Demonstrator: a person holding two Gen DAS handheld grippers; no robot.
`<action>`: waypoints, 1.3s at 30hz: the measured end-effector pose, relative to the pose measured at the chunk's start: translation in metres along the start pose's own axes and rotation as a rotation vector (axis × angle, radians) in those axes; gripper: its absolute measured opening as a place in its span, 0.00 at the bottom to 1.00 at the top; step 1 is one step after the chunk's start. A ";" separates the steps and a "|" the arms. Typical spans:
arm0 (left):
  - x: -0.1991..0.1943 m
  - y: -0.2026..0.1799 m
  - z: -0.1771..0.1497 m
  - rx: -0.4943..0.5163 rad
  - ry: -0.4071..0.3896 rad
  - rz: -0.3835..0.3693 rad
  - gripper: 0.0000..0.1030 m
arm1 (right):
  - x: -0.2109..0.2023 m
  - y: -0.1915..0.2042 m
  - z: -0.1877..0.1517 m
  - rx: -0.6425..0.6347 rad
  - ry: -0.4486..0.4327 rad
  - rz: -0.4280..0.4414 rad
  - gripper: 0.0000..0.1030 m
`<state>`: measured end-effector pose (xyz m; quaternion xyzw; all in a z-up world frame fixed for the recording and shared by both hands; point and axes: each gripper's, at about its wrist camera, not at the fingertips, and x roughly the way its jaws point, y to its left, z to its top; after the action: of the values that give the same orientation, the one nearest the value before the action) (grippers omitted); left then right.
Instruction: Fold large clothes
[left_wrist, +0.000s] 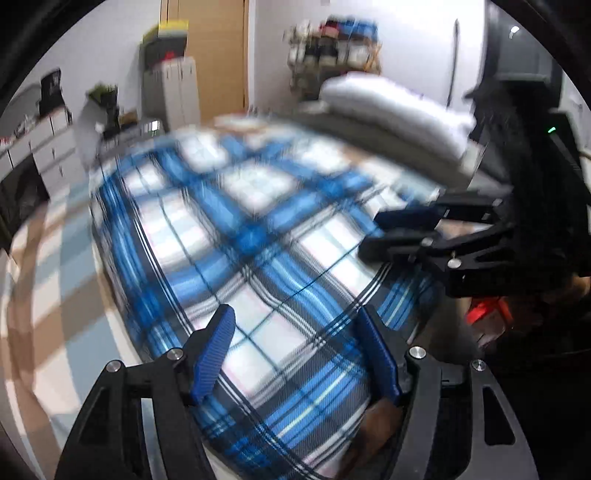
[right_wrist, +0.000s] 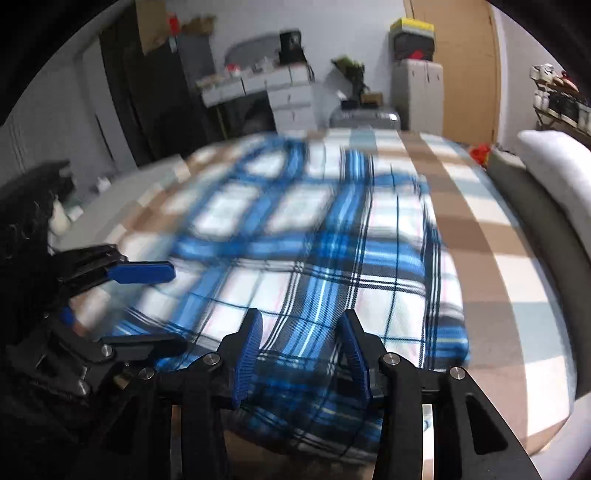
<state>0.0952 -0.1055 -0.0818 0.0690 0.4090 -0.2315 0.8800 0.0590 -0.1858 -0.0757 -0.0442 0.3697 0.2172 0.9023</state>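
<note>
A blue, white and black plaid garment (left_wrist: 236, 236) lies spread on the bed; it also shows in the right wrist view (right_wrist: 317, 243). My left gripper (left_wrist: 295, 328) is open just above its near end, blue pads apart, nothing between them. My right gripper (right_wrist: 301, 336) is open over the garment's near edge, with cloth lying below the fingers. Each gripper shows in the other's view: the right gripper (left_wrist: 376, 230) and the left gripper (right_wrist: 173, 306), both with jaws apart. The far cloth is motion-blurred.
The bed has a checked beige, white and pale blue cover (right_wrist: 491, 236). A white pillow on a grey one (left_wrist: 399, 114) lies at the bed's side. A cabinet (right_wrist: 417, 92), a drawer unit (left_wrist: 48, 147), a shelf rack (left_wrist: 332, 48) and a wooden door (left_wrist: 218, 55) stand beyond.
</note>
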 end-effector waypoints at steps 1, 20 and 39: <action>0.001 0.001 -0.003 0.001 0.002 -0.001 0.62 | 0.002 0.000 -0.003 -0.018 0.006 -0.018 0.41; -0.003 0.002 -0.008 0.014 -0.003 -0.017 0.63 | 0.035 0.016 0.036 -0.163 0.039 -0.041 0.53; -0.012 0.061 0.047 -0.186 -0.122 0.093 0.64 | 0.022 0.007 0.045 -0.137 0.001 0.018 0.62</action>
<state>0.1490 -0.0623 -0.0464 -0.0084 0.3706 -0.1551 0.9157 0.0997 -0.1607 -0.0578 -0.1025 0.3548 0.2503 0.8950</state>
